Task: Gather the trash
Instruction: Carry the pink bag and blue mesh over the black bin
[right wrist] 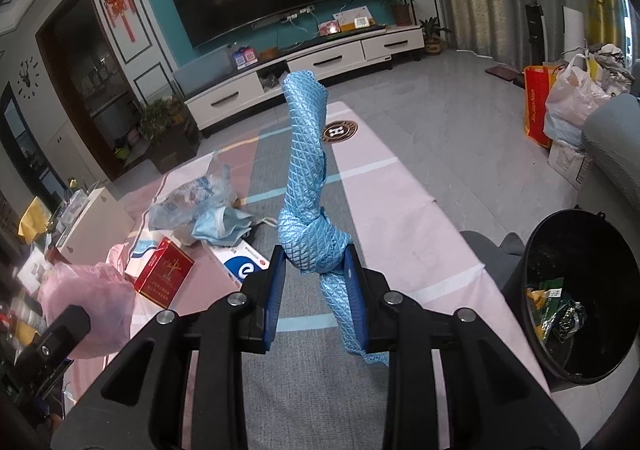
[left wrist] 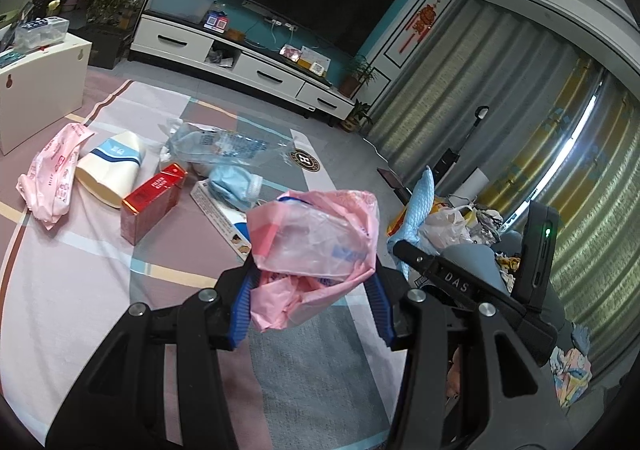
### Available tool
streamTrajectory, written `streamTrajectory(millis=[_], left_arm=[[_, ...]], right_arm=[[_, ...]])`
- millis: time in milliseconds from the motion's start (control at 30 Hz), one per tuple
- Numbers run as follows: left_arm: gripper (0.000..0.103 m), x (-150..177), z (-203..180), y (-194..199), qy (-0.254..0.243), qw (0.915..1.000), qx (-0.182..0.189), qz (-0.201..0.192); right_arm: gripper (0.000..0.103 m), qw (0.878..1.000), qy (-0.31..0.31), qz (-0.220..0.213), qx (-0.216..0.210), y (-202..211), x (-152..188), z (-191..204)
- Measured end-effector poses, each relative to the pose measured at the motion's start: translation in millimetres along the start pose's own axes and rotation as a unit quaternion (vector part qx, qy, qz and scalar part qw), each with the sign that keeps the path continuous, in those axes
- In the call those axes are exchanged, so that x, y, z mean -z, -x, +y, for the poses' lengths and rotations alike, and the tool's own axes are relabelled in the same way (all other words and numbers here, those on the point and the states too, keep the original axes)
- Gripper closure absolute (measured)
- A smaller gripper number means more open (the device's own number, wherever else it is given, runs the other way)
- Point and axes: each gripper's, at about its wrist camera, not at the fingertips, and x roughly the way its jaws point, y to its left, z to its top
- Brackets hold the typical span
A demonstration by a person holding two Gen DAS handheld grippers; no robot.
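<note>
My left gripper [left wrist: 312,286] is shut on a crumpled pink plastic bag [left wrist: 316,238] and holds it above the rug; the bag also shows in the right wrist view [right wrist: 88,298]. My right gripper [right wrist: 316,274] is shut on a knotted blue mesh cloth [right wrist: 306,170] that stands up from the jaws; it also shows in the left wrist view [left wrist: 420,206]. On the rug lie a red box [left wrist: 154,202], a cream paper cup [left wrist: 114,166], a pink wrapper [left wrist: 52,178], a clear plastic bag [left wrist: 224,148] and a blue face mask [left wrist: 236,186]. A black trash bin [right wrist: 580,290] stands at the right.
A striped rug [left wrist: 80,282] covers the floor. A white TV cabinet [left wrist: 248,66] stands at the far wall, a white side cabinet [left wrist: 36,86] at left. Bags and clutter [right wrist: 568,106] sit by a grey sofa [right wrist: 616,154] at right.
</note>
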Motion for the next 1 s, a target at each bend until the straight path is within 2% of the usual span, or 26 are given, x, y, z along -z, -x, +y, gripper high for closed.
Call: streamTrajectory(millis=[867,1000], left_arm=[[0.053,17,-22,-25,-0.034,0.999,0.008,0.027],[0.053,16,-26,-27,-0.036,0.999,0.009,0.025]], right_arm=[[0.073,0.995,-0.028,-0.078,0.056,49,-12,-36],[0.073,0.994,-0.035,-0.086,0.055,57,-13,-43]])
